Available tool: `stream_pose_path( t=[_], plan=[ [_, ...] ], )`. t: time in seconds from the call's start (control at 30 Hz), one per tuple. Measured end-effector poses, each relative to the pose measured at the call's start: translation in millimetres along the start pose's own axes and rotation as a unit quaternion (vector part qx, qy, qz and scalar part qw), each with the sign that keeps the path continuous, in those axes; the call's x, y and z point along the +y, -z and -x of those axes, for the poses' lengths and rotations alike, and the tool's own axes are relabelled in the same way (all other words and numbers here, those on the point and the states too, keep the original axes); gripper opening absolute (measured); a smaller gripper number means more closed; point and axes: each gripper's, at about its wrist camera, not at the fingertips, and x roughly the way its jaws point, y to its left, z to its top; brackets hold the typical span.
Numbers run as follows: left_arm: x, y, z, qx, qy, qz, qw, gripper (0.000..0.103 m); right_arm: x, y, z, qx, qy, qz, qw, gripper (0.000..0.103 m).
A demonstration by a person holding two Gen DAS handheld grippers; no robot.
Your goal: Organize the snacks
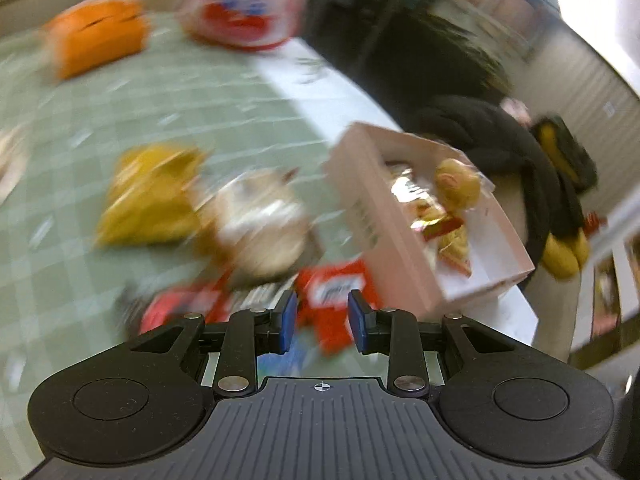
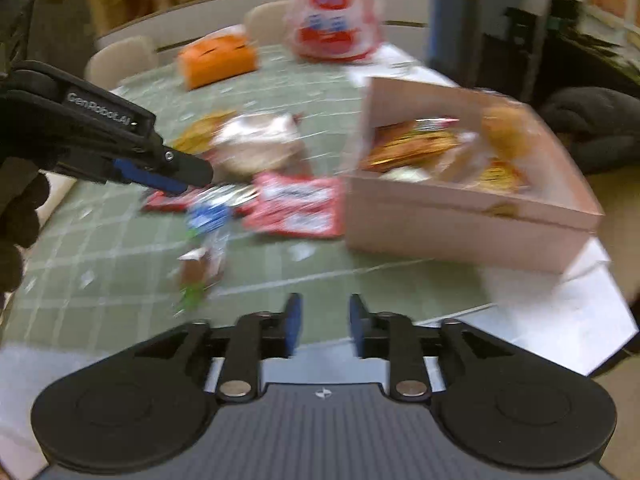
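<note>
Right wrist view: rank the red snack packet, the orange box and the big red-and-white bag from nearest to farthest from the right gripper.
From the right gripper, jaws apart with nothing between them:
1. Red snack packet, just ahead, slightly left, beside the pink box.
2. Orange box, farther back on the left.
3. Big red-and-white bag, at the table's far end, near centre.
</note>
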Motion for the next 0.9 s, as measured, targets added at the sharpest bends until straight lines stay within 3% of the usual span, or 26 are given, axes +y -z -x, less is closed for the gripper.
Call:
stream_pose_path(
  t=[0.07,0.17,0.2,0.27,0.4,0.5,0.6,0.7,0.8,0.9],
  plan=[
    [-9.2,-19.6,-28.1,0.007,-0.001,-0.028,0.9996,0.032,-15.2,-5.8,-8.3,0.02,0.01,-0.028,0.999,0.034],
    [-14.5,-37.2,-61.3,0.022,-0.003,-0.05,0.9985,0.032,-29.7,-8.6,-10.0,0.043,-0.008,-0.07,0.997,0.038],
    [-13.6,-40.0,-68.4,0.03,-0.001,-0.054,0.9981,0.03,-30.7,-7.2,-6.0,0.042,-0.013,-0.076,0.996,0.041],
    [-11.4,-38.6,-77.2,0.053,0.011,-0.055,0.997,0.025,-30.2,-4.4,1.9,0.035,-0.018,-0.077,0.996,0.058],
    [-3.6,-10.0,-61.7,0.085,0.031,-0.048,0.9948,0.025,-29.1,1.5,6.4,0.033,-0.036,-0.085,0.995,0.061],
    [6.3,22.3,-35.9,0.1,0.055,0.0,0.9934,0.025,-22.8,2.6,6.3,0.031,-0.057,-0.098,0.993,0.061],
    [14.5,49.0,-13.2,0.099,0.052,0.04,0.993,0.025,-15.0,2.6,5.4,0.021,-0.071,-0.098,0.992,0.065],
    [25.7,63.1,11.1,0.079,0.032,0.075,0.9935,0.025,-4.7,1.7,-3.3,0.024,-0.071,-0.087,0.993,0.066],
    [39.6,66.4,37.6,0.041,-0.029,0.099,0.9938,0.025,2.4,-4.6,-13.5,0.021,-0.067,-0.093,0.993,0.066],
    [53.7,70.5,56.0,0.018,-0.082,0.135,0.9873,0.025,9.9,-17.7,-31.5,0.014,-0.037,-0.104,0.994,0.067]
  ],
)
